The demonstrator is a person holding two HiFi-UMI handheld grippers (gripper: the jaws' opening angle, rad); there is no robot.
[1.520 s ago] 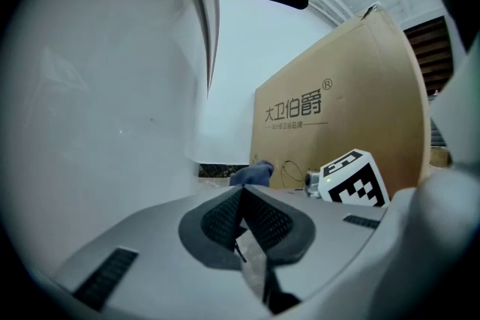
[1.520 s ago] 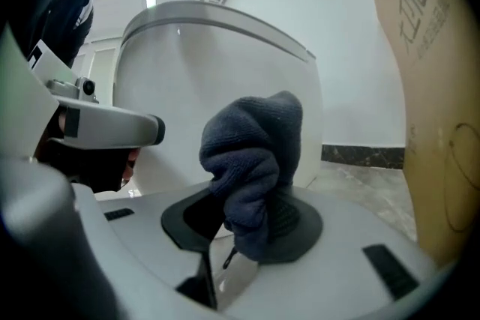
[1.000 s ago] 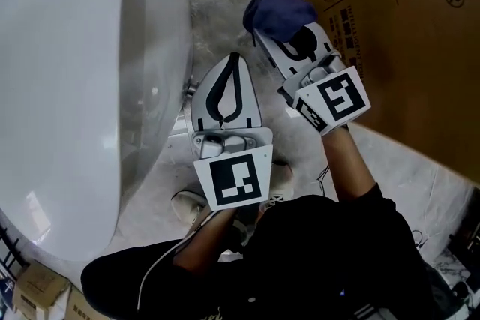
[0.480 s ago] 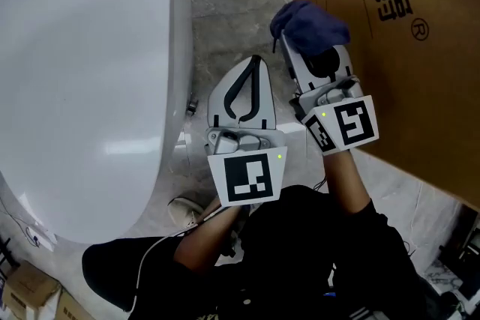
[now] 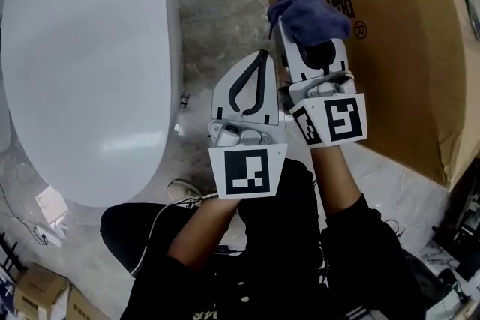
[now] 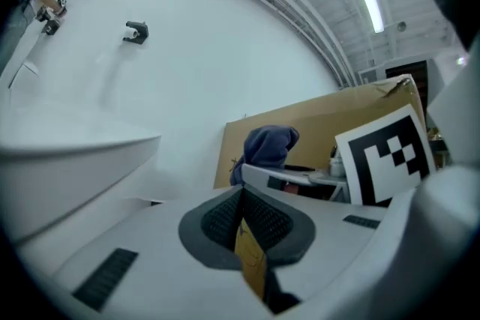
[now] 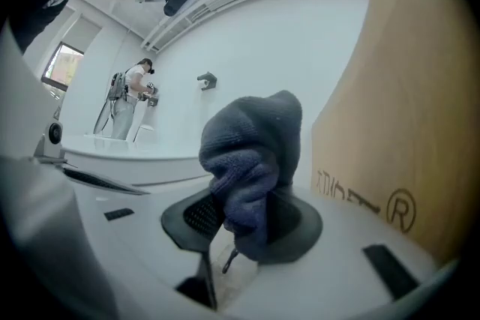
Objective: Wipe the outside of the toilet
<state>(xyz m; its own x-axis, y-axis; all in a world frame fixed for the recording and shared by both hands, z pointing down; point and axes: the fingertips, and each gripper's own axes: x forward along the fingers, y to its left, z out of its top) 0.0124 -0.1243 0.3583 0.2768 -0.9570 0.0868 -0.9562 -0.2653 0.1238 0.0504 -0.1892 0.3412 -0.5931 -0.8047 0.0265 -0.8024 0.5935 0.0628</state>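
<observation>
Right gripper (image 5: 298, 32) pinching bunched dark-blue cloth (image 5: 309, 15), clear of glossy white ceramic toilet (image 5: 82, 71) at left; left gripper (image 5: 259, 58) jaws pressed together, empty; wiping looks not yet started

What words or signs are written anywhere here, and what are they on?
"®": on the cardboard box, after the big characters.
Big Chinese characters on that box: slanted, I can't read them surely.
Squares on the left tool and right tool: patterns, not words.
Blue cloth: no print.
</observation>
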